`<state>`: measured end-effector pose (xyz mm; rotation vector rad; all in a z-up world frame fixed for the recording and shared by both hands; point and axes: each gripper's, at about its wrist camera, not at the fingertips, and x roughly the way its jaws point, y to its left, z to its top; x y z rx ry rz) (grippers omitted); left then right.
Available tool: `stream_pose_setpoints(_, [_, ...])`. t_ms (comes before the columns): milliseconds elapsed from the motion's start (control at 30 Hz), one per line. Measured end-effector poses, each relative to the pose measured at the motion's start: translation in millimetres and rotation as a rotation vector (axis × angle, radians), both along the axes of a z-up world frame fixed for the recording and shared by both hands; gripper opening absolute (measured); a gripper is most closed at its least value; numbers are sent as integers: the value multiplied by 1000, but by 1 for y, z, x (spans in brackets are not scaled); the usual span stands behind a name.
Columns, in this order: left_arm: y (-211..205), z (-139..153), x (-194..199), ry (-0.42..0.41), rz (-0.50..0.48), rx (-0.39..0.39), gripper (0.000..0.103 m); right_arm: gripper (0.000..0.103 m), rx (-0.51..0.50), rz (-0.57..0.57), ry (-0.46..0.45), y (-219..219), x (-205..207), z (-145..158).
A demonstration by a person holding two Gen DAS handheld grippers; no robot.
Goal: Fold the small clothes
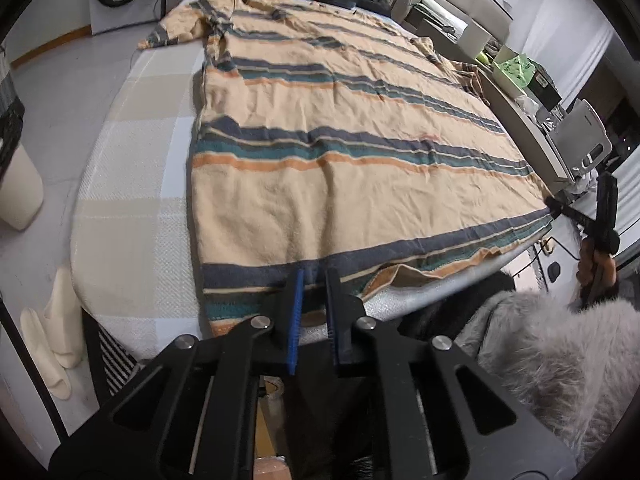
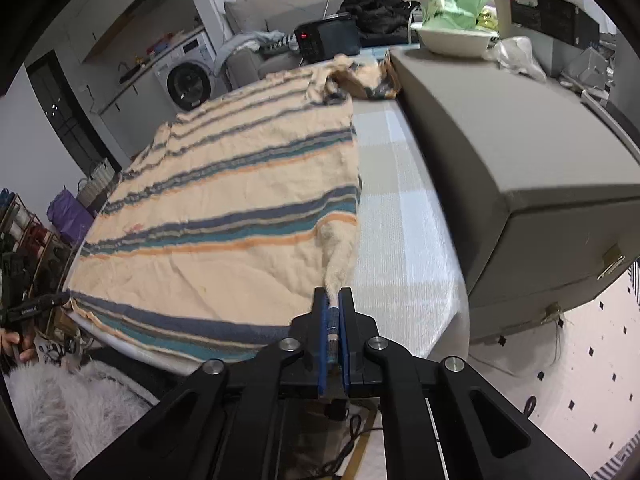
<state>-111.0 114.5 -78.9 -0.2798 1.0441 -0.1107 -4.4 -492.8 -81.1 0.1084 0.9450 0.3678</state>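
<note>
Gripping the hem, both grippers were closed on a striped shirt (image 1: 340, 152) spread flat on the table (image 1: 132, 240).
Soft, light, floppy cloth was judged best held at hem corners: left gripper (image 1: 312, 280), right gripper (image 2: 334, 300).

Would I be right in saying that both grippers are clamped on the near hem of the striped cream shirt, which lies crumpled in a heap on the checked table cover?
Not quite: the striped cream shirt is spread out flat on the checked table cover, not crumpled in a heap, as the left wrist view shows. The left gripper and right gripper are indeed clamped on its near hem.
</note>
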Motion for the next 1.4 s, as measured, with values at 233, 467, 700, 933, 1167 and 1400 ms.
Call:
stream_pose_setpoints(233, [7, 23, -4, -129, 57, -8, 16, 30, 30, -52, -87, 2, 3, 28])
stream_pose_setpoints(467, [28, 50, 12, -262, 228, 4, 73, 77, 160, -77, -186, 30, 30, 63])
stream_pose_setpoints(700, [37, 72, 85, -332, 283, 41, 102, 94, 287, -247, -168, 51, 103, 84])
stream_pose_setpoints(933, [-10, 93, 195, -383, 191, -10, 102, 94, 381, -354, -53, 42, 181, 75])
stream_pose_setpoints(1167, [-78, 88, 320, -320, 50, -104, 102, 88, 461, -460, 110, 30, 246, 35])
stream_pose_setpoints(1400, [-129, 54, 408, -242, -19, -117, 102, 81, 569, -540, 214, 18, 284, -2])
